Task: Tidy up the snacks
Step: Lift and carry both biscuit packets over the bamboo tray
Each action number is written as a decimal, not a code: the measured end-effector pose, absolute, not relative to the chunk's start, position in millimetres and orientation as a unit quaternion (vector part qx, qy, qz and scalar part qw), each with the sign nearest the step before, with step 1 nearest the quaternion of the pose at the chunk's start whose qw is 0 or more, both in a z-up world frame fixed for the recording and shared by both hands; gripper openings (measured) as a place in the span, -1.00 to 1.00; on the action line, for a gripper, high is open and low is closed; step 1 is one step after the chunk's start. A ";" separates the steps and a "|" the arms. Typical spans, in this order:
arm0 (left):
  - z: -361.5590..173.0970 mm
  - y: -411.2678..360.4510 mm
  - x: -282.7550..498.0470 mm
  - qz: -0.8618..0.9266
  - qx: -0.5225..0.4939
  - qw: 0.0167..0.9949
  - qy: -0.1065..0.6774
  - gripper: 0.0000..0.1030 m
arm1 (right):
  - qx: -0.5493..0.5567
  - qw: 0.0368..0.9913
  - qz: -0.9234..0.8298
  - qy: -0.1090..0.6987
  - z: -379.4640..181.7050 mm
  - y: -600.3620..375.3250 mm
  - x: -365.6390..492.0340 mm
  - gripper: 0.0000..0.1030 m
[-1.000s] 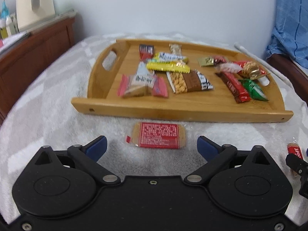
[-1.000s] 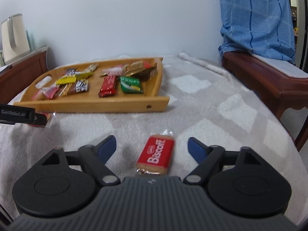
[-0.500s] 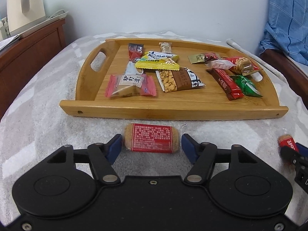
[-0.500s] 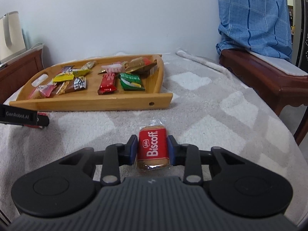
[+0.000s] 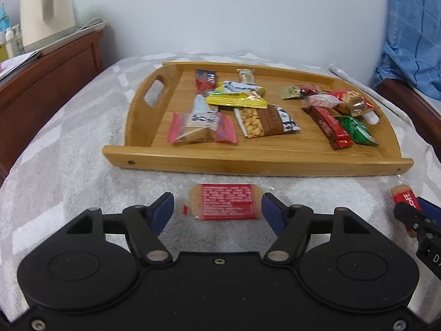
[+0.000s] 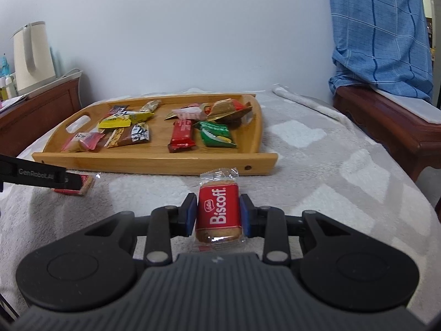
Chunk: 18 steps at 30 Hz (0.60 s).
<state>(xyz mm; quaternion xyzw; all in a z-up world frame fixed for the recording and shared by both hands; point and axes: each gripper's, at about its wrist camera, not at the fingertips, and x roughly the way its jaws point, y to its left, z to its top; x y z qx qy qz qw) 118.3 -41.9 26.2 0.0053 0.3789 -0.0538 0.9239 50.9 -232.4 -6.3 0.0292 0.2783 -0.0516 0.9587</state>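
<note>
A wooden tray [image 5: 256,164] holding several wrapped snacks sits on the grey cloth; it also shows in the right wrist view [image 6: 154,162]. My left gripper [image 5: 217,211] is open around a red-labelled biscuit pack [image 5: 226,205] that lies on the cloth just in front of the tray, with small gaps at both pads. My right gripper [image 6: 217,215] is shut on a red Biscoff biscuit pack [image 6: 217,215], held upright above the cloth. That pack also shows at the right edge of the left wrist view [image 5: 406,200].
A wooden cabinet [image 5: 46,82] with a cream kettle [image 5: 46,8] stands at the left. A dark wooden bench [image 6: 391,121] with blue cloth [image 6: 377,27] is at the right. Grey cloth [image 6: 330,171] covers the table around the tray.
My left gripper closed toward the red-labelled pack, then opened slightly; the pack still lies on the cloth. My right gripper shut on the Biscoff pack and lifted it a little.
</note>
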 end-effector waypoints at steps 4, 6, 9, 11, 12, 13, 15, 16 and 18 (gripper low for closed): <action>15.6 -50.1 126.2 -0.049 0.010 0.920 0.389 0.47 | 0.025 0.958 -0.047 0.282 -8.6 -229.0 54.3 -0.27; 13.9 -52.9 126.4 -0.048 0.009 0.922 0.385 0.46 | 0.025 0.958 -0.045 0.283 -9.3 -228.4 55.9 -0.27; 14.8 -58.8 124.0 -0.057 0.028 0.923 0.380 0.28 | 0.025 0.958 -0.043 0.282 -9.3 -227.6 57.4 -0.27; 16.0 -60.1 121.1 -0.063 0.034 0.923 0.377 0.24 | 0.027 0.959 -0.043 0.279 -8.8 -227.1 58.3 -0.27; 16.5 -60.0 119.8 -0.066 0.033 0.923 0.378 0.23 | 0.028 0.959 -0.042 0.278 -8.5 -226.8 58.7 -0.27; 17.1 -59.7 118.1 -0.068 0.032 0.922 0.379 0.23 | 0.029 0.960 -0.041 0.277 -8.2 -226.6 58.9 -0.27; 18.4 -59.2 114.4 -0.071 0.031 0.922 0.379 0.22 | 0.031 0.960 -0.040 0.275 -7.2 -226.1 59.2 -0.27; 19.4 -59.3 112.2 -0.072 0.032 0.922 0.379 0.22 | 0.032 0.961 -0.040 0.273 -6.6 -225.9 59.4 -0.27; 21.5 -60.0 108.2 -0.076 0.038 0.923 0.376 0.22 | 0.033 0.961 -0.038 0.271 -5.3 -225.2 59.6 -0.27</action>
